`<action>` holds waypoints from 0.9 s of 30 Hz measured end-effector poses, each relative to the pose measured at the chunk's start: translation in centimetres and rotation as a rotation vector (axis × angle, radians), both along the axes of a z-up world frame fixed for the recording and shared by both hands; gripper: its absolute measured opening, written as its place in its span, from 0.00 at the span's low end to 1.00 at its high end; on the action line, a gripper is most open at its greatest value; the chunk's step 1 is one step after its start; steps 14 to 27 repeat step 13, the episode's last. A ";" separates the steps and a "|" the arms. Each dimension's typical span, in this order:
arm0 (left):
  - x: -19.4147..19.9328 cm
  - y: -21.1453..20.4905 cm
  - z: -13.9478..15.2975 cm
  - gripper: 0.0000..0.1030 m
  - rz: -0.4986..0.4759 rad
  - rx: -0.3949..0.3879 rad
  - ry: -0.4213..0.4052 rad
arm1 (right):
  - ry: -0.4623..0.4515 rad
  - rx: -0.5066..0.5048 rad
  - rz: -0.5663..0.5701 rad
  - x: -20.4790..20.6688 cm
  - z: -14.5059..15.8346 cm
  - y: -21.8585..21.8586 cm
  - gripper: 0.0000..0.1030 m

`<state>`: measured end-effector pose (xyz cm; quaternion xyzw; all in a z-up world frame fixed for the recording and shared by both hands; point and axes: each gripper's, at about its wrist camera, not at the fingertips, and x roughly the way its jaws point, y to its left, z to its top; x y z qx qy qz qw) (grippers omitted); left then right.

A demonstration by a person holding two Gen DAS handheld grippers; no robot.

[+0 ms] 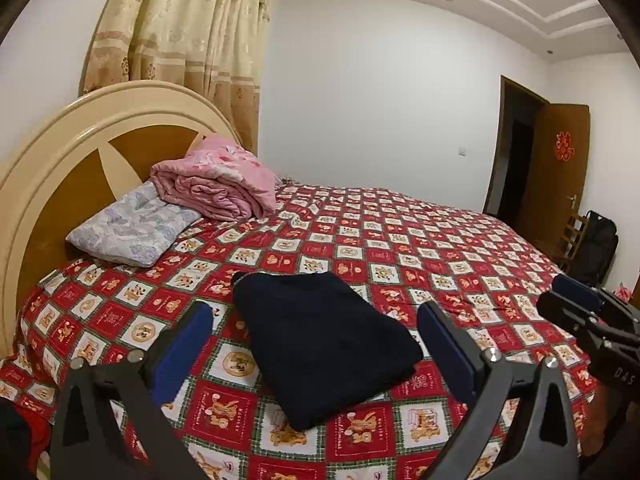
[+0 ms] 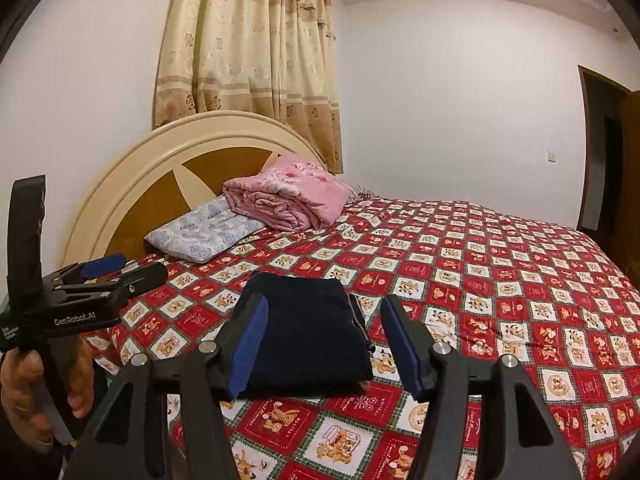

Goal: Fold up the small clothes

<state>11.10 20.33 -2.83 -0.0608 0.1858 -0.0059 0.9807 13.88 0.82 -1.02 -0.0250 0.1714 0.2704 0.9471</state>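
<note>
A dark navy garment [image 1: 320, 344] lies folded into a compact rectangle on the red patterned bedspread [image 1: 440, 256]; it also shows in the right wrist view [image 2: 308, 332]. My left gripper [image 1: 316, 344] is open and empty, its blue pads either side of the garment and above it. My right gripper [image 2: 324, 344] is open and empty, also held over the garment's near edge. The right gripper shows at the right edge of the left wrist view [image 1: 580, 300], and the left gripper at the left of the right wrist view [image 2: 104, 268].
A folded pink blanket [image 1: 216, 184] rests on a pale floral pillow [image 1: 132, 228] by the round headboard [image 1: 60, 152]. A curtain [image 1: 192, 32] hangs behind. A brown door [image 1: 556, 172] and a black bag [image 1: 596, 240] stand at the far right.
</note>
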 end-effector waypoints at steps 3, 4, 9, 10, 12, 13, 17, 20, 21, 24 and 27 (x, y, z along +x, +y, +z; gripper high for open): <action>0.2 0.2 -0.3 1.00 0.020 0.005 -0.002 | 0.012 -0.010 0.006 0.1 -0.4 0.3 0.58; 0.3 0.3 -0.4 1.00 0.021 0.003 0.001 | 0.016 -0.012 0.008 0.2 -0.5 0.3 0.58; 0.6 0.5 -0.7 1.00 0.006 -0.008 0.006 | 0.019 -0.018 0.010 0.1 -0.8 0.5 0.58; 0.6 0.4 -0.7 1.00 0.005 0.010 0.002 | 0.019 -0.017 0.010 0.1 -0.8 0.5 0.58; 0.5 0.0 -0.8 1.00 -0.002 0.023 -0.001 | 0.018 -0.021 0.013 0.0 -0.8 0.6 0.58; 0.6 -0.1 -0.8 1.00 -0.023 0.023 0.001 | 0.017 -0.024 0.012 -0.1 -0.9 0.6 0.58; 0.6 -0.1 -0.8 1.00 -0.023 0.023 0.001 | 0.017 -0.024 0.012 -0.1 -0.9 0.6 0.58; 0.6 -0.1 -0.8 1.00 -0.023 0.023 0.001 | 0.017 -0.024 0.012 -0.1 -0.9 0.6 0.58; 0.6 -0.1 -0.8 1.00 -0.023 0.023 0.001 | 0.017 -0.024 0.012 -0.1 -0.9 0.6 0.58; 0.6 -0.1 -0.8 1.00 -0.023 0.023 0.001 | 0.017 -0.024 0.012 -0.1 -0.9 0.6 0.58; 0.6 -0.1 -0.8 1.00 -0.023 0.023 0.001 | 0.017 -0.024 0.012 -0.1 -0.9 0.6 0.58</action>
